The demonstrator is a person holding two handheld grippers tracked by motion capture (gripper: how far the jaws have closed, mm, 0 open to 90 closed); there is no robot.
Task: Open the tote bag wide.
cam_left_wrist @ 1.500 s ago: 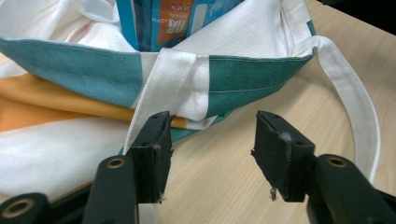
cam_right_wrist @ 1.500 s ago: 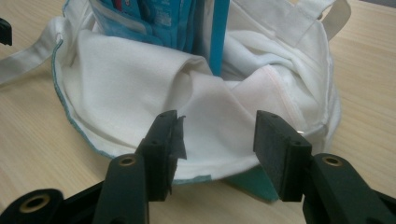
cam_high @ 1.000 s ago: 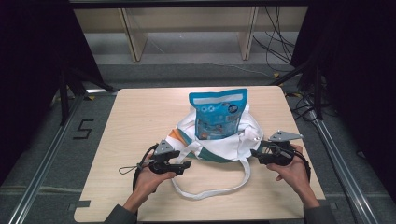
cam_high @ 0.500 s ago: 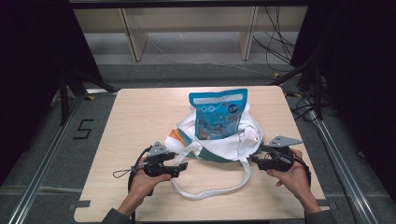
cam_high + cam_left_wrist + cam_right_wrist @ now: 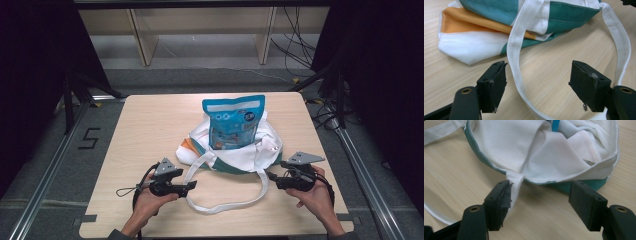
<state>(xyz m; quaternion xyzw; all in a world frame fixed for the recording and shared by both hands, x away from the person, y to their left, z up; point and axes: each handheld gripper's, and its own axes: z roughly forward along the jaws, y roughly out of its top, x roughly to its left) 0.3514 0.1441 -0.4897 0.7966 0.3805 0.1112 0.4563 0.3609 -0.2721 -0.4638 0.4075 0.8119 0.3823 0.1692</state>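
Observation:
A white, teal and orange tote bag (image 5: 240, 157) lies mid-table with a blue snack pouch (image 5: 234, 120) standing in its mouth. Its white strap (image 5: 225, 206) loops toward the near edge. My left gripper (image 5: 192, 186) sits left of that loop. In the left gripper view the left gripper (image 5: 539, 67) has just been opening, and the strap (image 5: 515, 57) runs loose between its pads. My right gripper (image 5: 272, 177) is at the bag's right corner. Its jaws (image 5: 541, 186) have also just been opening, and the strap's root (image 5: 516, 182) at the bag rim (image 5: 564, 176) lies beside one pad, unpressed.
The wooden table (image 5: 150, 130) has bare room left of and behind the bag. Dark floor and a metal rail (image 5: 55, 165) flank it on the left. Cables (image 5: 325, 107) hang off the right rear. A pale shelf unit (image 5: 200, 25) stands beyond the far edge.
Both hands have drawn back a little toward the near edge, the left one more. The bag and pouch have stayed put.

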